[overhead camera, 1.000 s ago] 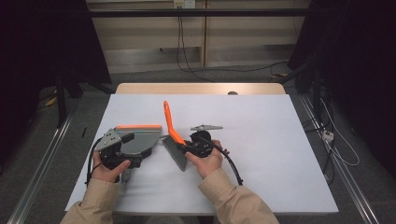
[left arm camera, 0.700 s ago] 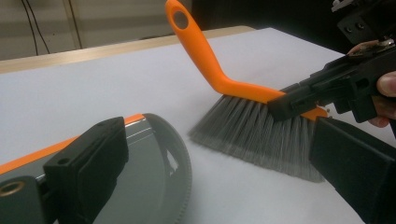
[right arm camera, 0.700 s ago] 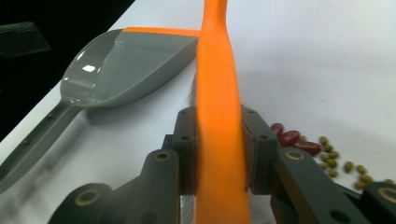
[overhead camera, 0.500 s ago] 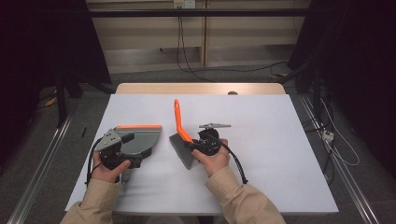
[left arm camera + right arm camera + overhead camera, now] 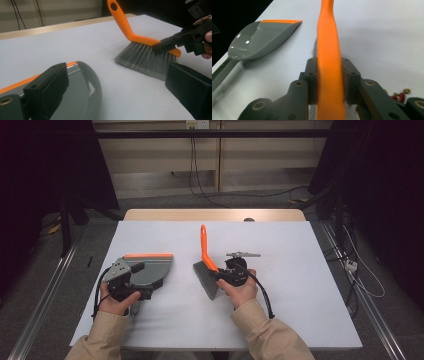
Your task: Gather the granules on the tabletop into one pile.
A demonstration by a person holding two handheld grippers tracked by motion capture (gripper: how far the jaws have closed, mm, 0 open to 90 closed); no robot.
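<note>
A hand brush [image 5: 205, 262] with an orange handle and grey bristles stands tilted on the white table [image 5: 305, 270], handle pointing away from me. My right gripper [image 5: 220, 275] is shut on its orange back, just above the bristles [image 5: 145, 56]; the right gripper view shows both jaws pressed on the orange handle [image 5: 329, 50]. A grey dustpan [image 5: 156, 267] with an orange lip lies flat at the left. My left gripper [image 5: 144, 280] rests over it, open, one jaw above the pan [image 5: 80, 95] and the other beside it on bare table.
A few small red and olive bits [image 5: 401, 95] lie on the table just right of the brush. A wooden strip [image 5: 215, 214] borders the table's far edge. Cables [image 5: 350, 265] run along the floor at right.
My right gripper has carried the brush to the right, away from the dustpan, widening the gap between them. The left gripper and dustpan have stayed put.
</note>
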